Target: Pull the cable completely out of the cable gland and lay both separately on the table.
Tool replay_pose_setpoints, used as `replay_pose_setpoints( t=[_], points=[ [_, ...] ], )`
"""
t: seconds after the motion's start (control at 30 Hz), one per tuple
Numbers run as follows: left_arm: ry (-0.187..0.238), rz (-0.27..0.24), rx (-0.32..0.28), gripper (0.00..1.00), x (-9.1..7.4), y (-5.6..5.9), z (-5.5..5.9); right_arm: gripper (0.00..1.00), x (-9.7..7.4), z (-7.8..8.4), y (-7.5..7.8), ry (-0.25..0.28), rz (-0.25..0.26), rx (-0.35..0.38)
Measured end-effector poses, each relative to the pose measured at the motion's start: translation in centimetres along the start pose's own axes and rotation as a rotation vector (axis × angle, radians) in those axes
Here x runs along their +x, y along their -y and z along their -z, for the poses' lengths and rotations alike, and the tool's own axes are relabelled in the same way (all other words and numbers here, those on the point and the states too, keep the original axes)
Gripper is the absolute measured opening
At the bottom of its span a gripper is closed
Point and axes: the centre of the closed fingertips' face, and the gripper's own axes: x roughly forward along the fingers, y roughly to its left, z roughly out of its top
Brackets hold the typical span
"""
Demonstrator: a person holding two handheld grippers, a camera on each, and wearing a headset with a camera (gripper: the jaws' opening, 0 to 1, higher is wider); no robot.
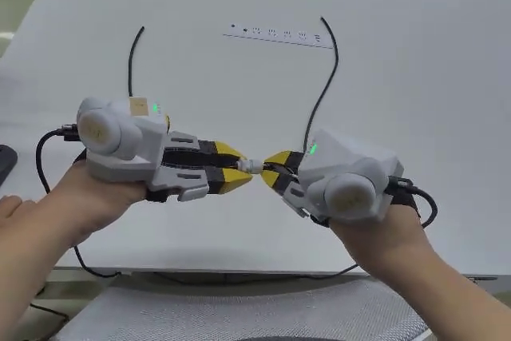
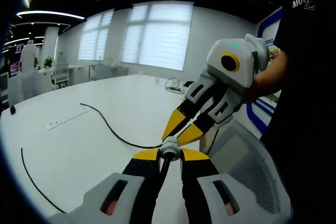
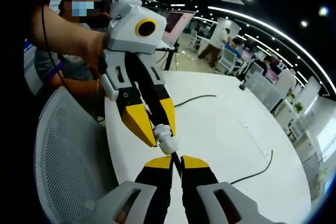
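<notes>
A small white cable gland (image 1: 254, 168) hangs above the table's near edge between the two gripper tips. My left gripper (image 1: 243, 169) is shut on it; in the left gripper view the gland (image 2: 170, 147) sits at my yellow tips (image 2: 169, 153). My right gripper (image 1: 271, 172) faces it tip to tip, shut on the thin black cable (image 1: 322, 93) just behind the gland. In the right gripper view the gland (image 3: 166, 136) shows just beyond my own jaws (image 3: 177, 160). From there the cable runs off across the white table (image 1: 415, 77) toward the far side.
A white power strip (image 1: 279, 35) lies at the far middle, close to the cable's free end. A second thin black cable (image 1: 131, 61) lies at the left. Below the table edge is a grey mesh chair (image 1: 239, 309). A person stands close behind the left gripper in the right gripper view.
</notes>
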Motion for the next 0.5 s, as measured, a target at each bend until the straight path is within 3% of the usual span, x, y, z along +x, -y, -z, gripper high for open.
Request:
replay_pose_setpoints(
  t=[0.27, 0.5],
  points=[
    [-0.006, -0.007, -0.003, 0.15, 0.4, -0.2, 0.1, 0.00, -0.1, 0.8, 0.6, 0.002, 0.001, 0.042],
    [-0.004, -0.011, -0.009, 0.15, 0.5, -0.4, -0.2, 0.00, -0.4, 2.0, 1.5, 0.018, 0.002, 0.175]
  ],
)
